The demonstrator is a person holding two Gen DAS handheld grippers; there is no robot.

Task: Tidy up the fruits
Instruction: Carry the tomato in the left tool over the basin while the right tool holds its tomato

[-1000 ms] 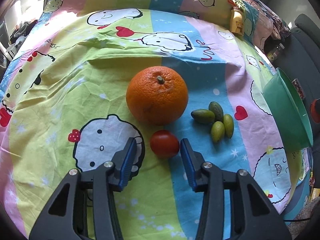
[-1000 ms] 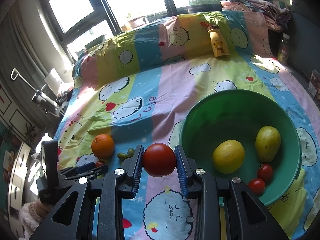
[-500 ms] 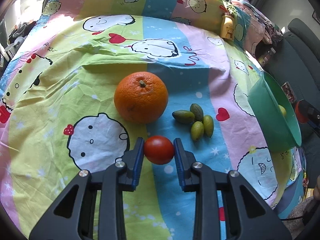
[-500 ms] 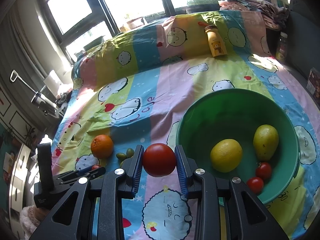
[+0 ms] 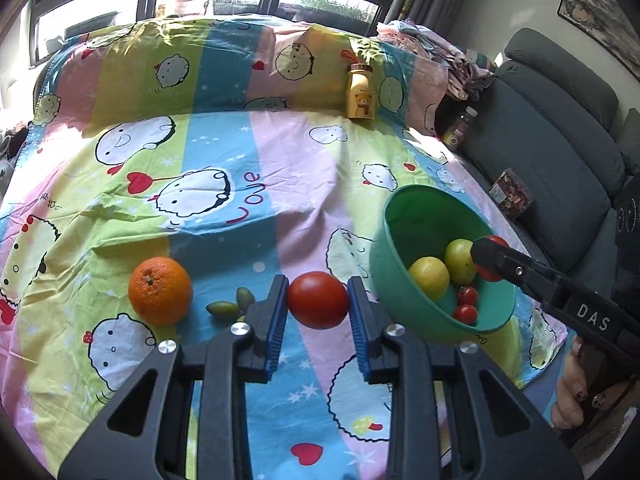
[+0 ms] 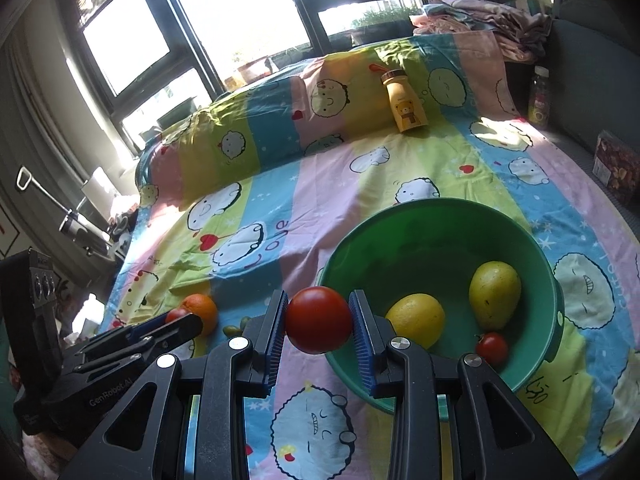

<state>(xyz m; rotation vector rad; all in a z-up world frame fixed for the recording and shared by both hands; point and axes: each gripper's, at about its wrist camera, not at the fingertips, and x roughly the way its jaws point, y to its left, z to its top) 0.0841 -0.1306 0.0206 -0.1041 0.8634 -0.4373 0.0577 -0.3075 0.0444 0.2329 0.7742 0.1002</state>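
My left gripper [image 5: 318, 292] is shut on a red tomato [image 5: 318, 306], held above the cartoon bedsheet. On the sheet to its left lie an orange [image 5: 160, 291] and small green fruits [image 5: 224, 307]. The green bowl [image 5: 400, 280] stands to the right and holds a lemon [image 5: 430, 278], a yellow-green fruit [image 5: 460, 260] and small tomatoes [image 5: 465, 314]. My right gripper [image 6: 319, 300] is shut on a larger red tomato [image 6: 319, 319], just left of the bowl's near rim [image 6: 440, 204]. The left gripper [image 6: 180, 318] shows at that view's left.
A yellow bear-print bottle [image 5: 360, 94] leans against the raised back of the sheet. A grey sofa [image 5: 560, 152] with a snack packet [image 5: 514, 196] runs along the right. A jar [image 6: 540, 96] and folded cloth [image 6: 480, 12] sit at the far right. A person's hand [image 5: 576, 396] grips the right tool.
The left gripper closed on the small tomato, lifted it off the sheet and swung right towards the bowl. The right gripper, still holding its tomato, edged a little closer to the bowl.
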